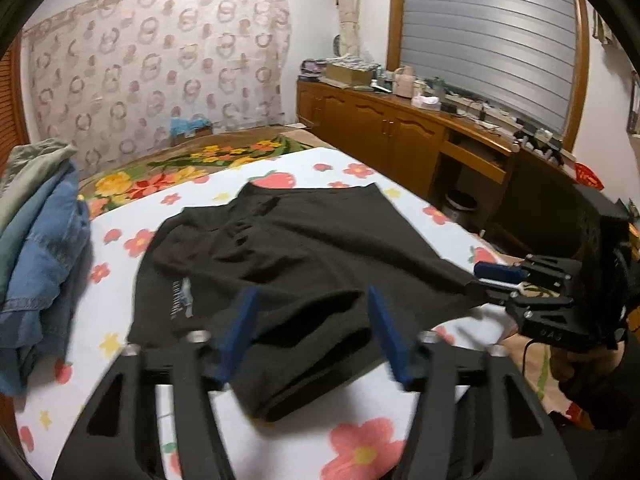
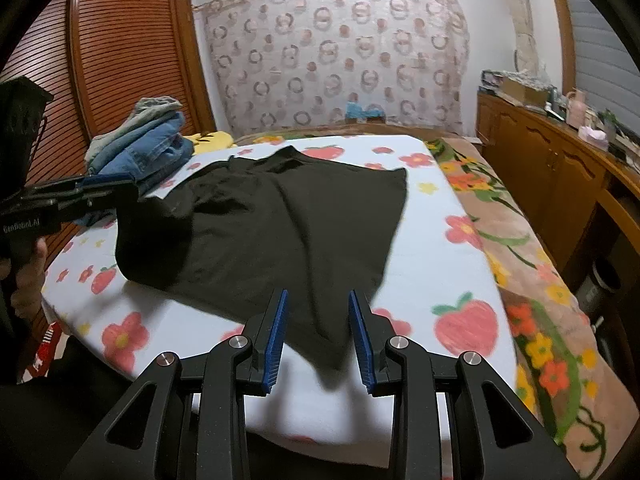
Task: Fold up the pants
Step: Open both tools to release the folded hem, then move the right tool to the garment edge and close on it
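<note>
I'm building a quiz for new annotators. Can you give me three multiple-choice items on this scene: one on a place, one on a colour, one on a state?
1. Where is the pile of denim clothes?
A. On the bed, beside the pants
B. On the wooden cabinet
C. On the floor

2. What colour are the pants?
A. Blue
B. Black
C. Red

3. How do the left tongs stand?
A. Shut on the pants
B. Shut on the denim
C. Open

Key:
1 A: the pile of denim clothes rests on the bed next to the pants.
2 B: the fabric is black all over.
3 C: the blue pads of the left tongs stand wide apart, clamping nothing.
</note>
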The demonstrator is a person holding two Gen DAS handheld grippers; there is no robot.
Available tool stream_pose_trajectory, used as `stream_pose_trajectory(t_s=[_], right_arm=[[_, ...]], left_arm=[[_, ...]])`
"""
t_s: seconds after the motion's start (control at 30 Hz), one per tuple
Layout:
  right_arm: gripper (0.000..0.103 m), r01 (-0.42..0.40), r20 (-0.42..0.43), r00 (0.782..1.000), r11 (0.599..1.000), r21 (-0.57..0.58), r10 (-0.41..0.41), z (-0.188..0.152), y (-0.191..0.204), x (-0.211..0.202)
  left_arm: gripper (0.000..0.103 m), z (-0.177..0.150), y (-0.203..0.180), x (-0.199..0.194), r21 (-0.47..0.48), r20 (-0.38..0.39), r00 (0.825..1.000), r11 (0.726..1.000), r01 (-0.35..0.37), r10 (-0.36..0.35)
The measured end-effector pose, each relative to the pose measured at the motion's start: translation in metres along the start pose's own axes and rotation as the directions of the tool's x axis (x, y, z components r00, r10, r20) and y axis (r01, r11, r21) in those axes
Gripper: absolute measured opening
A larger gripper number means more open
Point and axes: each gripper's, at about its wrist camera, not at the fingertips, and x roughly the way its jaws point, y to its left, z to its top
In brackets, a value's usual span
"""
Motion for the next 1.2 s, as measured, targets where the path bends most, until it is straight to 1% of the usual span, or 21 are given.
stream_pose_trajectory(t_s=[0.03,0.1,0.23,0.33,0.5,0.67,0.87,0.97,1.2], right_arm=[[0.032,-0.006,0.004,1.0,1.0,-0.004,0.006,0.002,0.002,0.001],[0.032,-0.02,0.01,1.0,1.0,-0.015,0.02,0.006,0.006,0.004],[0.033,-0.055,0.016,0.998,0.998,-0.04,0.055,0.013,0.016,0.013],[0.033,-0.079,0.018,0.997,0.995,-0.067,0.081,0.017,0.028,0.021],[0.039,-0.132,0.023,0.991,0.985,-0.108,0.135,0.025,0.048,0.033],[0.041,-0.173,0.023,0.984,0.975,-0.137,0.178,0.032,0.06,0.041],[0.044,-0.216,0.015,0.975,0.965,-0.151,0.22,0.035,0.061,0.048],[0.045,-0.235,0.007,0.971,0.959,-0.161,0.239,0.035,0.063,0.052],[0.046,-0.281,-0.019,0.959,0.941,-0.186,0.283,0.043,0.074,0.073]], left_arm=[[0.074,-0.003,0.004,-0.003,-0.004,0.004,1.0,1.0,-0.004,0.004],[0.076,-0.008,0.011,-0.007,-0.018,0.005,1.0,1.0,-0.005,0.005],[0.076,-0.023,0.027,-0.017,-0.051,0.017,0.999,0.998,-0.039,0.04],[0.076,-0.035,0.036,-0.019,-0.06,0.002,0.998,0.996,-0.062,0.062],[0.076,-0.05,0.05,-0.022,-0.106,-0.003,0.997,0.992,-0.071,0.071],[0.076,-0.057,0.063,-0.04,-0.147,0.031,0.997,0.987,-0.069,0.075],[0.076,-0.061,0.079,-0.056,-0.183,0.064,0.992,0.979,-0.093,0.107],[0.076,-0.062,0.088,-0.06,-0.2,0.071,0.989,0.973,-0.113,0.129],[0.076,-0.07,0.116,-0.071,-0.243,0.073,0.979,0.955,-0.168,0.191]])
